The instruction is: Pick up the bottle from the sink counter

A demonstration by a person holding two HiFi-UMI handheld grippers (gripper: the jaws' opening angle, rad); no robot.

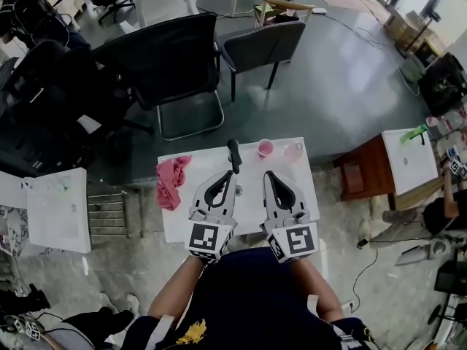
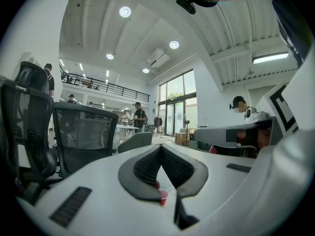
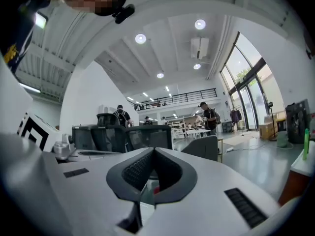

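Dark against the white bench (image 1: pixel 182 224), find the bottle (image 1: pixel 234 154) upright near the far edge — long axis vertical, between pink cloth (image 1: pixel 171 181) and pink cup (image 1: pixel 265 148), just ahead of the left hand-held gripper (image 1: pixel 229 174). Judge the left nearer than the right hand-held gripper (image 1: pixel 268 174), set off to the bottle's right. Read both pairs of jaws as pressed together, holding nothing — would need spreading before a straight forward reach.
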